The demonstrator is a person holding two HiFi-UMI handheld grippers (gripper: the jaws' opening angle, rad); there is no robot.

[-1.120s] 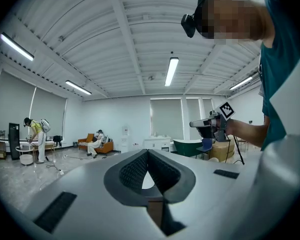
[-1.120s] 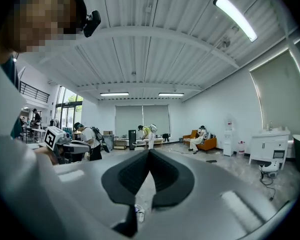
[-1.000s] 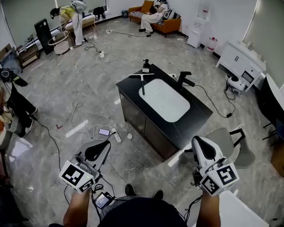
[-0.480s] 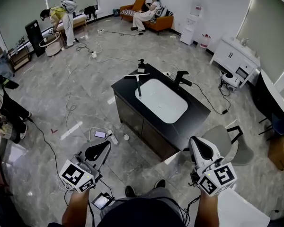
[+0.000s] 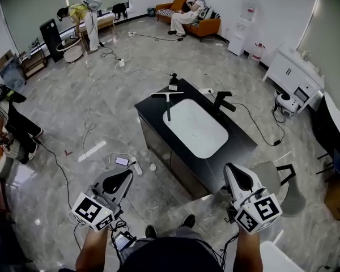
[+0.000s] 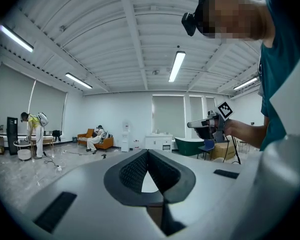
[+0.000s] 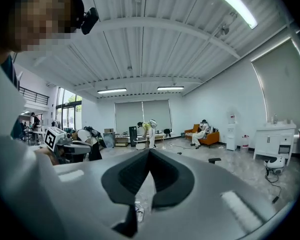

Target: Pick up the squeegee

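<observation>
Mid-room stands the black worktop [image 5: 241, 140]. The left gripper [image 5: 123, 174] and right gripper [image 5: 233, 172] hang well short of it, jaws closed on nothing. At its far left corner lies the squeegee [image 5: 168, 103], handle towards the person; the left gripper looks nearer.

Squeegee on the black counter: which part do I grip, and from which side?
Grip the squeegee by its straight handle, probably from above with jaws across it. It lies flat by the sink, blade bar at the far end, handle pointing toward you; the stem is its narrow, free part.
</observation>
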